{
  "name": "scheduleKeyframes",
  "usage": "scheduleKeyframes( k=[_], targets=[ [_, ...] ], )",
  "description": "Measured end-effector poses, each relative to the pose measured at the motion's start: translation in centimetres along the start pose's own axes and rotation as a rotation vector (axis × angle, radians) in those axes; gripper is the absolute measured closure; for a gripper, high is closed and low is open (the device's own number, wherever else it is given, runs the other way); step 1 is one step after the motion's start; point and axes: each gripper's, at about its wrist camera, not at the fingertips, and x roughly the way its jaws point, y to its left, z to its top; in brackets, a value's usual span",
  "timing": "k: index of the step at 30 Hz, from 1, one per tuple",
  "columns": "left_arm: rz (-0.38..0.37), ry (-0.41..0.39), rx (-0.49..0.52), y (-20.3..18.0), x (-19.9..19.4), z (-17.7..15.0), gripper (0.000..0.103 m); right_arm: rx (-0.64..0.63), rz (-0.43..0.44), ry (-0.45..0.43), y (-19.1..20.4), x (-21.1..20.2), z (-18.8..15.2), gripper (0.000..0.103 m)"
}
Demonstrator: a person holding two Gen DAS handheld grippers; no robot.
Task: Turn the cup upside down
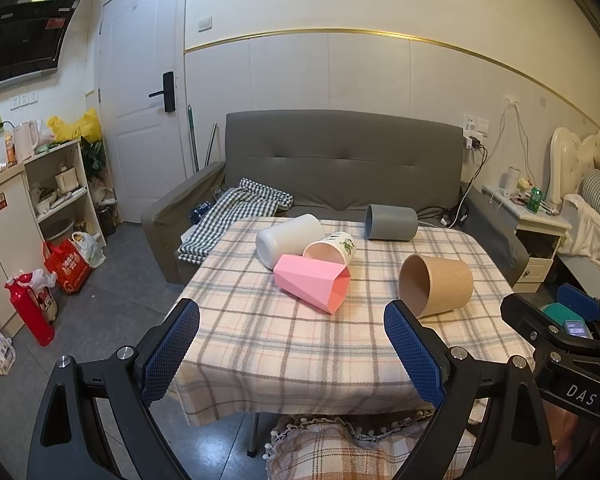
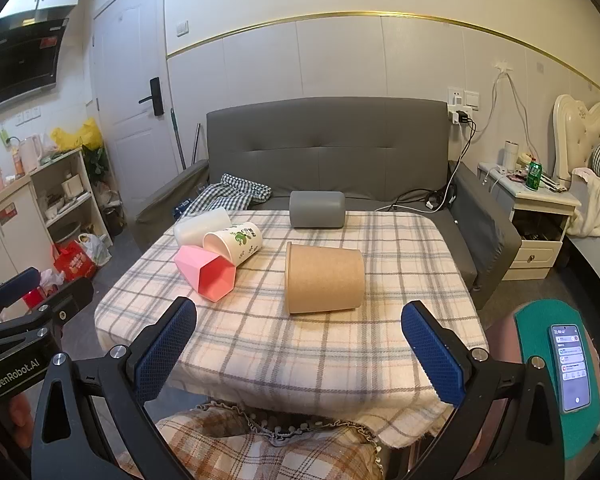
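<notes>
Several cups lie on their sides on the plaid-clothed table (image 1: pixel 300 344) (image 2: pixel 300 344): a brown paper cup (image 1: pixel 440 286) (image 2: pixel 326 278), a pink faceted cup (image 1: pixel 312 282) (image 2: pixel 208 274), a white cup with green print (image 1: pixel 332 248) (image 2: pixel 234 242), a plain white cup (image 1: pixel 288 238) (image 2: pixel 202 226) and a grey cup (image 1: pixel 392 222) (image 2: pixel 318 209) at the far edge. My left gripper (image 1: pixel 292 320) is open and empty over the table's near edge. My right gripper (image 2: pixel 300 320) is open and empty, in front of the brown cup.
A grey sofa (image 1: pixel 340 160) stands behind the table with a checked cloth (image 1: pixel 236 216) on it. A nightstand (image 2: pixel 536 216) and bed are at the right, kitchen shelves (image 1: pixel 60 192) and a red bottle (image 1: pixel 30 308) at the left. A phone (image 2: pixel 572 364) lies at the lower right.
</notes>
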Motion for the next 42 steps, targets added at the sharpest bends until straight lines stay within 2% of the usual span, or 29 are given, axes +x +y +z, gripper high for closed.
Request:
scheduleKeyframes(
  k=[23,30,32,36,42],
  targets=[
    [0.0,0.009,-0.002,0.0,0.1,-0.3,0.007,-0.007,0.025,0.017,0.3,0.3,0.3,0.0],
    [0.013,0.04,-0.007,-0.1,1.6,-0.2,0.007,-0.02,0.039,0.026,0.2,0.5,0.6,0.0],
    [0.022,0.075,-0.031,0.2,2.2,0.2,0.007,-0.026,0.047,0.025,0.2,0.7,0.9,0.0],
    [0.03,0.093,-0.069,0.6,3.5,1.8,0.007,-0.061,0.063,0.021,0.2,1.2,1.9,0.0],
    [0.081,0.121,-0.055,-0.3,6.5,5.0,0.007,-0.183,0.144,0.046,-0.8,3.7,6.0,0.0]
  ],
)
